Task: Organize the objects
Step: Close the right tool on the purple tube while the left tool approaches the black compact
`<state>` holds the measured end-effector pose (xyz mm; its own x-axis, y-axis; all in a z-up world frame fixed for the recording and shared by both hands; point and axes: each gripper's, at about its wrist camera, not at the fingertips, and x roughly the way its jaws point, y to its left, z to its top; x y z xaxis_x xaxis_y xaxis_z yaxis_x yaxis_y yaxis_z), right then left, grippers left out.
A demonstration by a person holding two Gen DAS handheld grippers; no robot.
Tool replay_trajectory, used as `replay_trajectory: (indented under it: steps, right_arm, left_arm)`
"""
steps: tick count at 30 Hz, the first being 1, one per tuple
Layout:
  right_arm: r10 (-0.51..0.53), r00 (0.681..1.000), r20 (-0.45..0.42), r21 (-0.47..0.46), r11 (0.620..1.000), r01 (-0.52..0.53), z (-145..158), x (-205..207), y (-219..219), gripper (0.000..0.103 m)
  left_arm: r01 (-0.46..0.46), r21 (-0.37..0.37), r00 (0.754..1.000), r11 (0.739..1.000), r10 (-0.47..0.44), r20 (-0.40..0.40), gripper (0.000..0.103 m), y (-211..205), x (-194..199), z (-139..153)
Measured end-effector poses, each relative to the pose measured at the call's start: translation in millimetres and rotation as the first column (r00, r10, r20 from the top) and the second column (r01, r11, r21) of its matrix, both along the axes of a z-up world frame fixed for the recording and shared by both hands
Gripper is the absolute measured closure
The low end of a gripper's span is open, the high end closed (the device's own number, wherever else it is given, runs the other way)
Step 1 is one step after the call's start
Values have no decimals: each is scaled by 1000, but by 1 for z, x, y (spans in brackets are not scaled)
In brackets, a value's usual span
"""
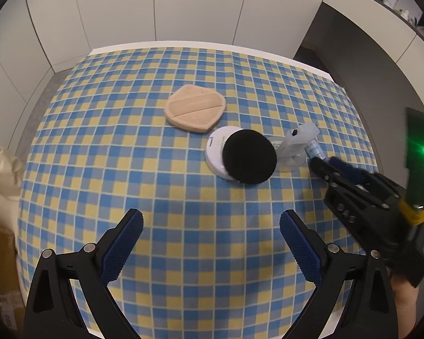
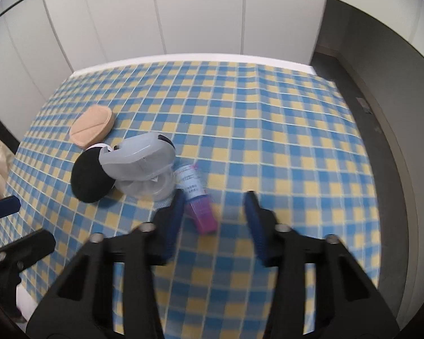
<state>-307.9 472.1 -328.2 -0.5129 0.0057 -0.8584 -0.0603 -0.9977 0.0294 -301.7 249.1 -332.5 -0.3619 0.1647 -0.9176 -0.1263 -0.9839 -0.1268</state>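
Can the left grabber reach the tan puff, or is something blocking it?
Probably yes. The left gripper is open, and only bare checked tablecloth lies between it and the tan puff. The black puff sits off to the right.

Both wrist cams looked steeply down at the checked tablecloth [image 1: 183,226], fairly near. Left cam sat nearer the front edge; right cam further right. Shared: black puff [image 1: 248,156], beige pad [image 2: 92,127].
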Motion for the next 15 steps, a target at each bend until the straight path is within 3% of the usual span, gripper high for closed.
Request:
replay_trajectory:
  steps: [1,3,13,15]
  right_arm:
    - [14,1000,12,7,1000,-14,-4,-5,-3,83]
    - [27,1000,3,46,999,-28,-8,-8,-9,83]
    - [-13,1000,-10,-69,998,12,-9,24,5,83]
    - [-22,1000,-8,-73,997,21,-10,31,7,83]
  left_arm:
    - [4,1,1000,1000,-4,-2,5,3,-3,-1]
    - [10,1,1000,1000,-10,-7,5,7,-8,-2]
    - [49,-71,997,996,-53,-57,7,50,-40,-14]
    - [53,-107,997,993,-59,-50,20,58,-46,-22]
